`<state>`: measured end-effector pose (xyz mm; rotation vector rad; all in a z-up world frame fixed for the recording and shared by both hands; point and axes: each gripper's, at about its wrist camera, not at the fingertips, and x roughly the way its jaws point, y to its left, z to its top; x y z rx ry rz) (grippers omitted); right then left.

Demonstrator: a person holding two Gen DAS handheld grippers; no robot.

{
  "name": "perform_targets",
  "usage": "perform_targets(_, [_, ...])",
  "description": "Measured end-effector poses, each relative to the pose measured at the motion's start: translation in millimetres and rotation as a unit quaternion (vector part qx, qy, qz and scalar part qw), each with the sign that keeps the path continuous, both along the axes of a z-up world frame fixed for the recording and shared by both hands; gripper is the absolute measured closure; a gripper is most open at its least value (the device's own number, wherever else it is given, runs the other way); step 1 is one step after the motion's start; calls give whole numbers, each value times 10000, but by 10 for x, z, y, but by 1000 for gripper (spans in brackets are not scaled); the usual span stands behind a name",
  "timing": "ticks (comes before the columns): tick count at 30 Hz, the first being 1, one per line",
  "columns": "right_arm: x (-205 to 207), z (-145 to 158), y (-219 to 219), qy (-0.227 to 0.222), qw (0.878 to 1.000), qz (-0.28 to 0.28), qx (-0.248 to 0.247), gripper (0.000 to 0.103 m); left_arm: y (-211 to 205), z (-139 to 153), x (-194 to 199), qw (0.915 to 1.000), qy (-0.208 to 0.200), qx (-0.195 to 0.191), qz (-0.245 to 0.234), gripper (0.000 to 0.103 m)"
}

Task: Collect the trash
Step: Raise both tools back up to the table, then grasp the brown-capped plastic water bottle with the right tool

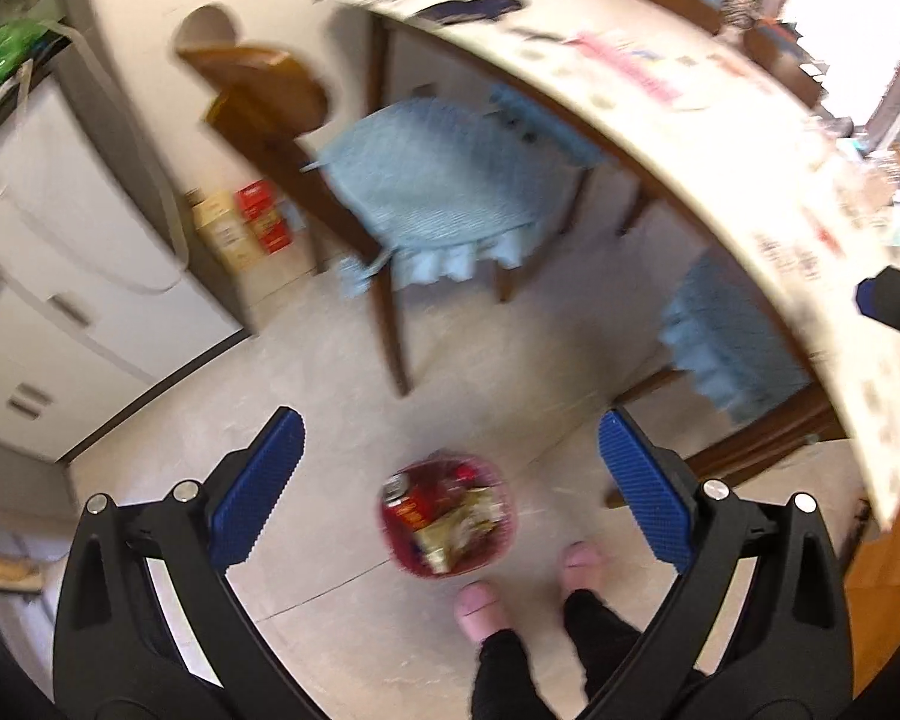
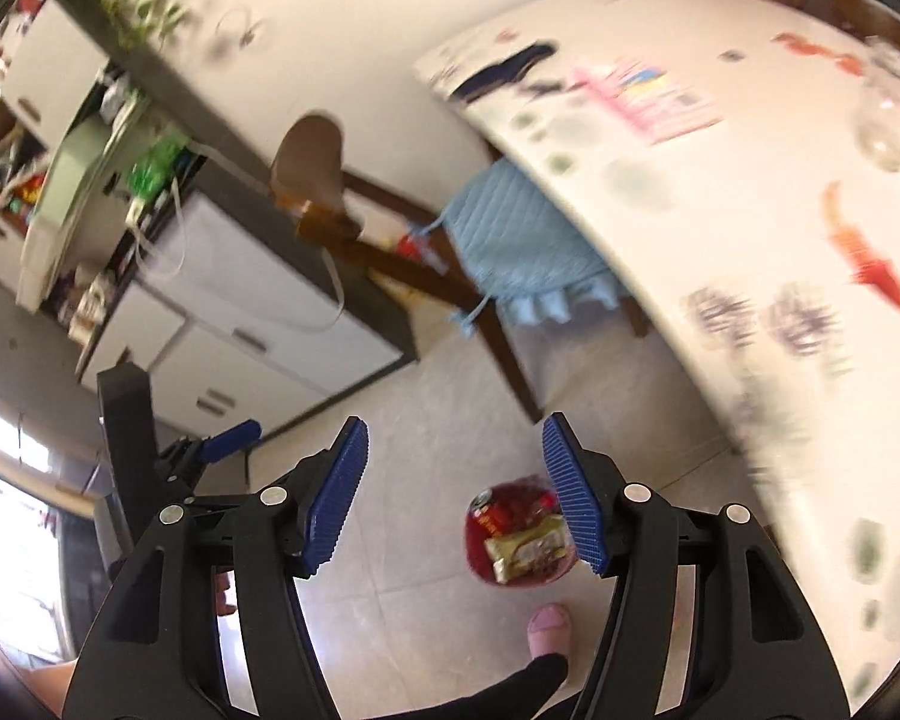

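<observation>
I have both grippers up in the air over the floor, looking down past the desk [image 1: 660, 138] edge. The left gripper [image 1: 450, 468] has its jaws released, spread wide with nothing between the blue pads. The right gripper [image 2: 456, 480] is likewise released and grasping nothing.

Below me on the pale tiled floor [image 1: 330, 396] sits the small red trash bin [image 1: 448, 519], well apart from both grippers. It is full: I can make out a red can at its upper left and crumpled yellowish wrappers across the middle. In the right wrist view the bin [image 2: 519, 540] shows just behind the inner edge of my right finger pad, which overlaps its rim in the picture.

Pink slippers [image 1: 479, 606] stand just beside the bin. A wooden chair with a light blue cushion [image 1: 450, 180] is tucked partly under the desk. White cabinets [image 1: 60, 276] line the wall on the left. Both views are motion-blurred.
</observation>
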<state>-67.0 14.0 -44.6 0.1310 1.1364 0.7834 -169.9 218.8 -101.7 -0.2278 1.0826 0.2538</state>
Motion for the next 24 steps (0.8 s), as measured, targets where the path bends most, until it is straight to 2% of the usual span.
perform_targets(3, [105,105,-346,-77,9989,-462,-47,41,-195,110,185,9993,-77,-212,-311,7])
perform_targets(9, [300,232,-1126,-278,9910,-1299,-179,41,-724,378,505,9940,-305,-75,-1052,7])
perform_targets(14, [573,280,-1771,-426,9818,-1829,-292,41,-1253,593,899,9854,-537,84,-1613,7])
perform_targets(20, [1066,303,-2331,-536,9760,-2092,-281,41,-1768,699,1533,9807,-647,141,-1840,7])
perform_targets(24, [1380,272,-2554,-571,9752,-2109,-354,41,-2061,711,1917,9789,-678,257,-1909,7])
